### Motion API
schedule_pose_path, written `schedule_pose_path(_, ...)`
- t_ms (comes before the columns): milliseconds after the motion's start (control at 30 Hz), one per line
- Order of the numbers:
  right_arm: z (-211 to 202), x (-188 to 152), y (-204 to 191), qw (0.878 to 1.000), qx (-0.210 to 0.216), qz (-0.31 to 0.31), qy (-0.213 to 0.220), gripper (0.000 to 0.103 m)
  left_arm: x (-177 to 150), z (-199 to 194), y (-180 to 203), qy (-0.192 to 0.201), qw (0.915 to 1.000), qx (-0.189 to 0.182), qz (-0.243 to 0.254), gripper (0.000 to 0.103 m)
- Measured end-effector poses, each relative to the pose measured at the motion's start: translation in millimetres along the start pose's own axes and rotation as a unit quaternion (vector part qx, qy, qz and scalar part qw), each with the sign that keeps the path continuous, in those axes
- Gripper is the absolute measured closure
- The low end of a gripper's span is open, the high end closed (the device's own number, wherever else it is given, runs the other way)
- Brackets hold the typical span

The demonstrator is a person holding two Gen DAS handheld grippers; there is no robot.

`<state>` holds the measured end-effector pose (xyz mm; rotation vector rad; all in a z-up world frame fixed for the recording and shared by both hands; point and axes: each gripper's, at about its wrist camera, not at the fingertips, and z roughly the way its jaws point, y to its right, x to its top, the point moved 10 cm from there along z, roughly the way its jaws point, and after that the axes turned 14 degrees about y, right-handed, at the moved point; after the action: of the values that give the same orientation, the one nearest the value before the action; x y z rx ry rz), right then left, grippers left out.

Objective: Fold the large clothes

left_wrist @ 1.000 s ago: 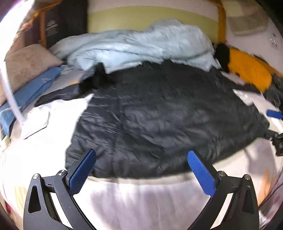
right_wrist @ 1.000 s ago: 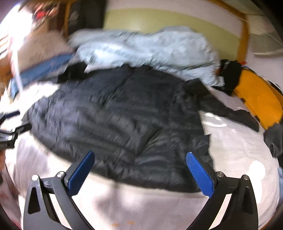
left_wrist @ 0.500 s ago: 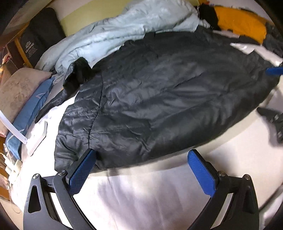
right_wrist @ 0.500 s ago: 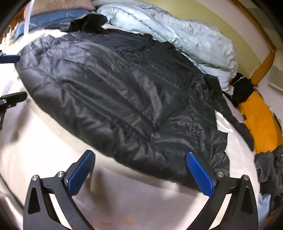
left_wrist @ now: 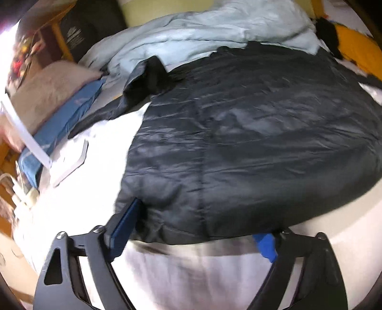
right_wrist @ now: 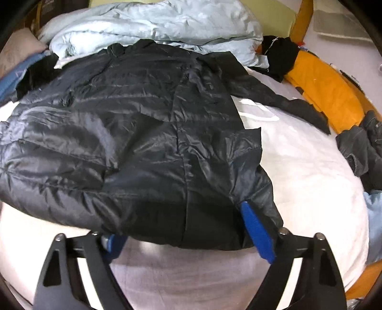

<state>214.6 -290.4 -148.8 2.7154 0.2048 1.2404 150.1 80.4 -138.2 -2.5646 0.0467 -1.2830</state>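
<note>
Black and quilted, the jacket (right_wrist: 148, 133) lies spread flat on the white sheet (right_wrist: 298, 181) of a bed, sleeves out to the sides, with no fold made in it as far as either view shows; the whole folding job looks still ahead. Both tools are at its near hem. The left gripper (left_wrist: 195, 229) points steeply down at the hem's left corner, its jaws closing with the hem between them, one blue pad beside the cloth and the other half hidden under it. The right gripper (right_wrist: 188, 229) sits likewise at the right corner, jaws closing around the hem; a firm pinch is not yet evident. Behind the jacket lie a pale blue quilt (right_wrist: 152, 21) and an orange cushion (right_wrist: 324, 88).
</note>
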Motion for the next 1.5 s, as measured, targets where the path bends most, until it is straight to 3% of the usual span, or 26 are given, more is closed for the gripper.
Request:
schedule_pose_path(100, -9.6, 1.3, -10.4, 1.0, 0.008, -0.022, 0.017, 0.039, -1.3, -3.8, 2.8, 0.001, 0.9993, -0.035, -0.015, 0.071)
schedule_pose_path(133, -13.1, 1.7, -12.4, 0.999, 0.004, -0.031, 0.025, 0.052, -2.1, -6.2, 5.2, 0.001, 0.9991, -0.041, -0.012, 0.093)
schedule_pose_path(167, -13.3, 1.6, -13.5, 0.999, 0.003, -0.033, 0.027, 0.072, -1.0, -9.7, 7.2, 0.005, 0.999, -0.045, -0.003, 0.094)
schedule_pose_path(200, -15.2, -0.7, -15.4, 0.999, 0.012, -0.028, 0.026, 0.078, -0.1, -14.1, 9.5, 0.012, 0.9988, -0.047, 0.008, 0.094)
schedule_pose_path(333, -26.2, -5.4, -11.2, 0.999, 0.012, -0.019, 0.032, 0.085, 1.2, -31.3, 11.4, 0.015, 0.9981, -0.06, 0.008, 0.094)
schedule_pose_path(533, -57.4, -35.1, -13.1, 0.999, 0.042, -0.012, 0.024, 0.085, -20.8, -51.1, 5.9, -0.048, 0.9939, -0.098, -0.015, 0.094)
schedule_pose_path(667, -76.8, -51.0, -16.8, 0.998, 0.055, -0.013, 0.028, 0.086, -26.0, -64.1, 4.4, -0.053, 0.992, -0.114, -0.009, 0.094)
schedule_pose_path(833, -97.3, -56.3, -15.0, 0.997, 0.067, 0.018, 0.023, 0.086, -25.0, -77.3, -2.8, -0.066, 0.9882, -0.132, -0.041, 0.093)
schedule_pose_path(933, -103.3, -48.8, -13.2, 0.998, 0.063, -0.005, 0.025, 0.085, -14.9, -80.4, -7.3, -0.075, 0.9861, -0.139, -0.051, 0.092)
schedule_pose_path(1000, -105.8, -39.3, -10.6, 0.998, 0.063, -0.015, 0.023, 0.084, -4.6, -78.5, -12.1, -0.079, 0.9855, -0.137, -0.062, 0.087)
schedule_pose_path(1100, -103.2, -12.0, -2.3, 0.997, 0.065, -0.016, 0.025, 0.078, 22.1, -75.5, -22.2, -0.057, 0.9884, -0.121, -0.072, 0.065)
schedule_pose_path(1167, -101.3, 8.4, 2.3, 0.998, 0.052, -0.013, 0.045, 0.057, 43.1, -69.9, -28.2, -0.028, 0.9935, -0.096, -0.056, 0.049)
schedule_pose_path(1233, -92.2, 38.2, 7.2, 0.996, 0.019, -0.025, 0.085, 0.042, 65.6, -58.4, -33.4, -0.01, 0.9965, -0.071, -0.043, 0.043)
schedule_pose_path(1300, -72.3, 67.8, 8.8, 0.994, -0.006, -0.044, 0.105, 0.04, 87.1, -44.6, -37.3, 0.001, 0.9961, -0.07, -0.052, 0.039)
schedule_pose_path(1367, -53.1, 87.6, 9.4, 0.992, -0.012, -0.047, 0.115, 0.036, 106.2, -23.3, -43.8, 0.009, 0.9964, -0.062, -0.058, 0.027)
schedule_pose_path(1500, -7.7, 117.8, 15.9, 0.989, -0.026, -0.045, 0.138, 0.028, 123.7, 25.0, -55.0, 0.025, 0.9964, -0.049, -0.064, 0.024)
